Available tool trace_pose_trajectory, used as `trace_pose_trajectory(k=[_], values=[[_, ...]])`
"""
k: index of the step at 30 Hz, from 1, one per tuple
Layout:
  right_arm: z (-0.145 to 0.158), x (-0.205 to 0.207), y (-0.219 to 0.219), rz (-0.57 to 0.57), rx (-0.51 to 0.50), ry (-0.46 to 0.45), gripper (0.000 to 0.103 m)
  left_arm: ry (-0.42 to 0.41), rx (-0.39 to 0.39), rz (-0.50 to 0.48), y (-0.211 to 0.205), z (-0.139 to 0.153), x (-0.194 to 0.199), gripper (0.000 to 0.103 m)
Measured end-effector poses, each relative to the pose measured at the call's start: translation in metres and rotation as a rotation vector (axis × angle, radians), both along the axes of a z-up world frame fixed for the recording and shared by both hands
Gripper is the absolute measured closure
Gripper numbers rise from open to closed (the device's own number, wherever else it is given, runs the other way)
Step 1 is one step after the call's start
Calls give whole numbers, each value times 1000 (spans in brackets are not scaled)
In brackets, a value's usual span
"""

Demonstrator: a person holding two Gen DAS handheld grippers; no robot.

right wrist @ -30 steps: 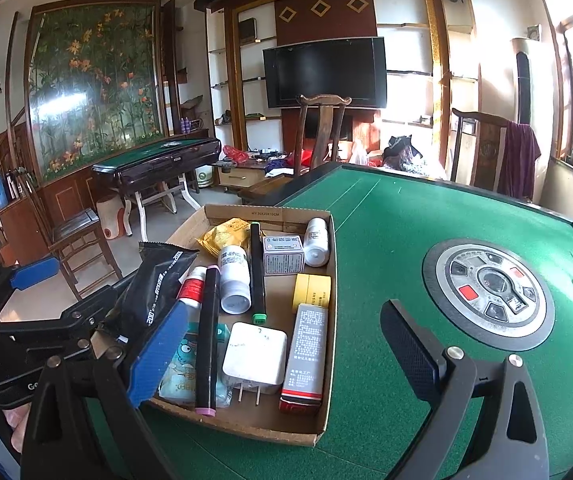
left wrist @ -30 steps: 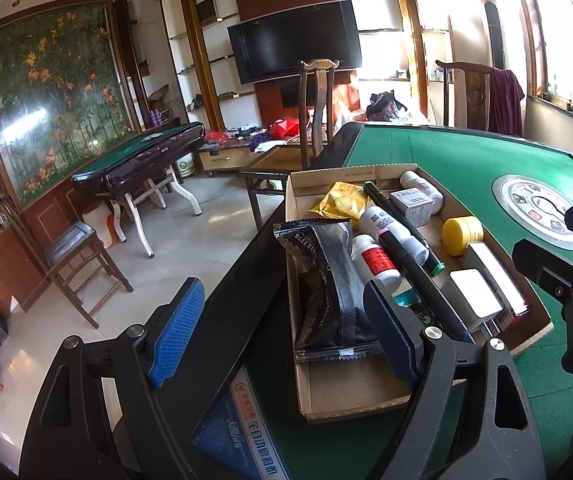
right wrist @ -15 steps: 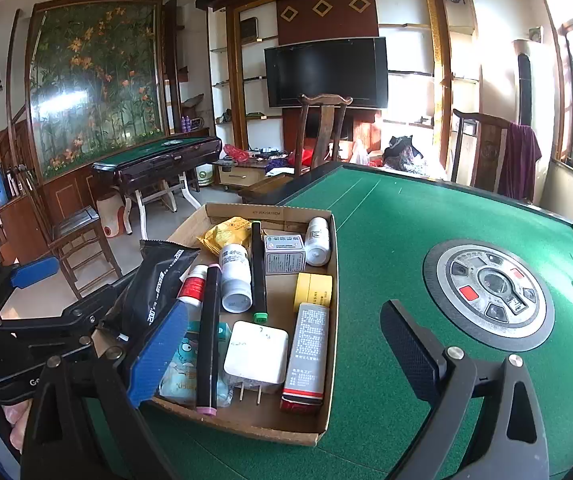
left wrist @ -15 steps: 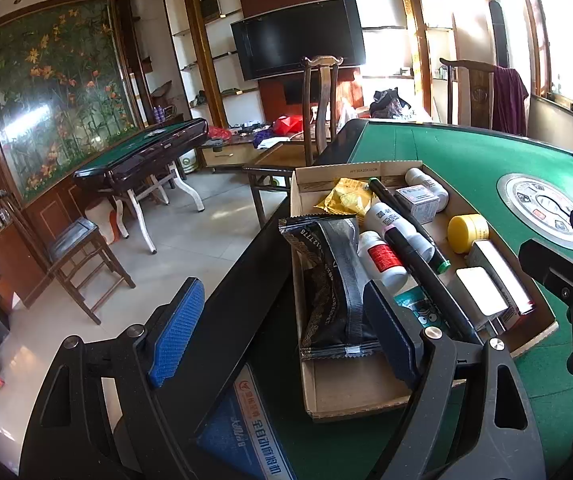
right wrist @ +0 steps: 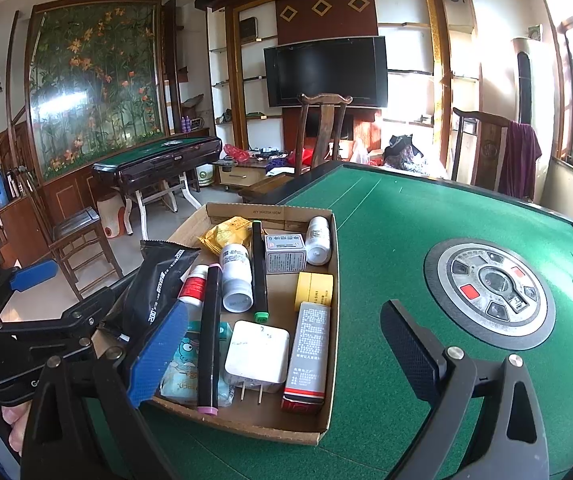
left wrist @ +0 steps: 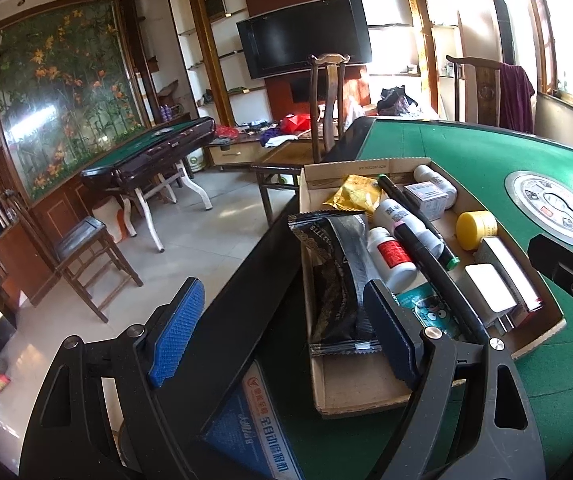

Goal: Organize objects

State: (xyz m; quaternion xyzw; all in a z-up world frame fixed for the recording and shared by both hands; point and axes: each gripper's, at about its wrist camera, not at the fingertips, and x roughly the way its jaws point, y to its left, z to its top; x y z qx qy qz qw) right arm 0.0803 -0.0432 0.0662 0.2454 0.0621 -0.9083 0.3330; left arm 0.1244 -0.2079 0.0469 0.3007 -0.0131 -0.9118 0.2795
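A shallow cardboard box sits on the green mahjong table's left side, also in the left wrist view. It holds a black foil pouch, white bottles, black markers, a white charger, a yellow jar, small cartons and a yellow packet. My left gripper is open and empty, at the box's near left corner beside the pouch. My right gripper is open and empty, above the box's near end.
The green table has a round control panel right of the box and a black rim. A blue printed label lies on the rim. Chairs, a second mahjong table and a TV stand beyond.
Both views have shifted only slightly; the left gripper has drifted a little. Nothing was taken hold of or let go.
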Motion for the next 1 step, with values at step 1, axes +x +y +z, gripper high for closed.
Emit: trace_pose_trajectory(k=[1], values=[[0,0,0,-1,1,1,6,1,-3,2,0,1,0,20]])
